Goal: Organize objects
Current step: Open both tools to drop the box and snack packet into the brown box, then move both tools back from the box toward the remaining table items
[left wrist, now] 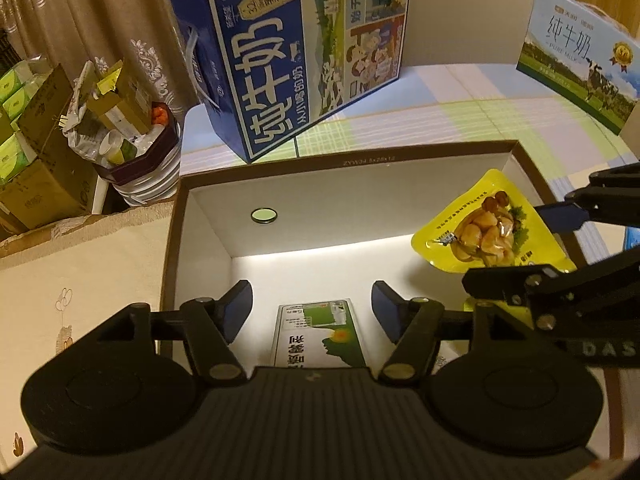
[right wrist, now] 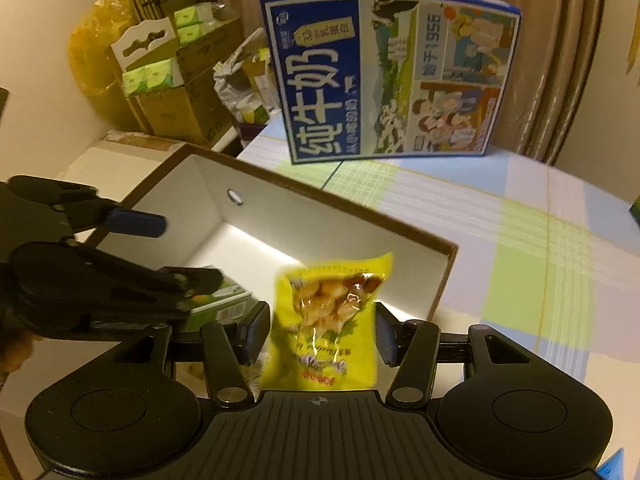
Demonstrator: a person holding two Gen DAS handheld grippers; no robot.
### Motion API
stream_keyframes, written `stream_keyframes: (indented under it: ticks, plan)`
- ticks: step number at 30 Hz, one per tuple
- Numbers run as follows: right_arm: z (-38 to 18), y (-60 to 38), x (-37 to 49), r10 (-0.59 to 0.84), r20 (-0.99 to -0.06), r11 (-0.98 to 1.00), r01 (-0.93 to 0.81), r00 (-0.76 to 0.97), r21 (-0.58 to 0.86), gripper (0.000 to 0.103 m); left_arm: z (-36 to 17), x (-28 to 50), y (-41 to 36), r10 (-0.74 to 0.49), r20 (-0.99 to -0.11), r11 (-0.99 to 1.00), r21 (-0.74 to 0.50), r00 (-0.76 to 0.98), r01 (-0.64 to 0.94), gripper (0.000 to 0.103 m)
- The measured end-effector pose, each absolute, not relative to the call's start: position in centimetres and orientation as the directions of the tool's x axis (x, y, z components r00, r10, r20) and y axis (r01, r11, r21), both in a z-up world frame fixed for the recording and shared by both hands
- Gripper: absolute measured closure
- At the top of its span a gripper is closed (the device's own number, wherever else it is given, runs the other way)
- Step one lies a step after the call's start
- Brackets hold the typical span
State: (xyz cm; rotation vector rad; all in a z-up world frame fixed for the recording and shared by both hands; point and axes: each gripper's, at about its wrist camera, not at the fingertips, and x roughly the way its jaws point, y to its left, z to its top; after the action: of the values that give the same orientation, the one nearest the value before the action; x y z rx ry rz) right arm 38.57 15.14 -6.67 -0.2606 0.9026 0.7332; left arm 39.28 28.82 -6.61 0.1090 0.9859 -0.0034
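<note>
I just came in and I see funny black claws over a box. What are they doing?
A person is tidying things into the white box with a claw in each hand. The left gripper hangs open above a green and white carton lying on the box floor, not touching it. The right gripper has a yellow snack pouch between its fingers over the box; the pads look just off it, so it seems to be dropping in.

We have both grippers angled down over the white box (left wrist: 280,196). Left gripper (left wrist: 312,312) jaws apart, nothing gripped. Right gripper (right wrist: 320,332) jaws apart, pads clear of the yellow pouch (right wrist: 324,320) between them.
</note>
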Motion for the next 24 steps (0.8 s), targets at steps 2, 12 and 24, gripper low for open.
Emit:
stream_keyframes:
  ticks: [2,12,24]
  plan:
    - [-6.4,15.0,38.5,0.477,-0.779,0.729,-0.678,0.408,0.091,0.044,-6.2,39.0,28.9,0.046,-0.827,0.995,0.088,0.561,0.047,0.036]
    - [-4.1,12.9,36.4,0.526,-0.746,0.717,-0.685,0.409,0.130,0.038,-4.2,36.7,29.2,0.036,-0.807,0.998,0.060,0.590,0.022,0.030]
    - [-1.3,10.3,31.7,0.593,-0.707,0.691,-0.694,0.385,0.203,0.038,-0.7,31.8,29.0,0.047,-0.782,0.999,0.037,0.621,-0.029,0.022]
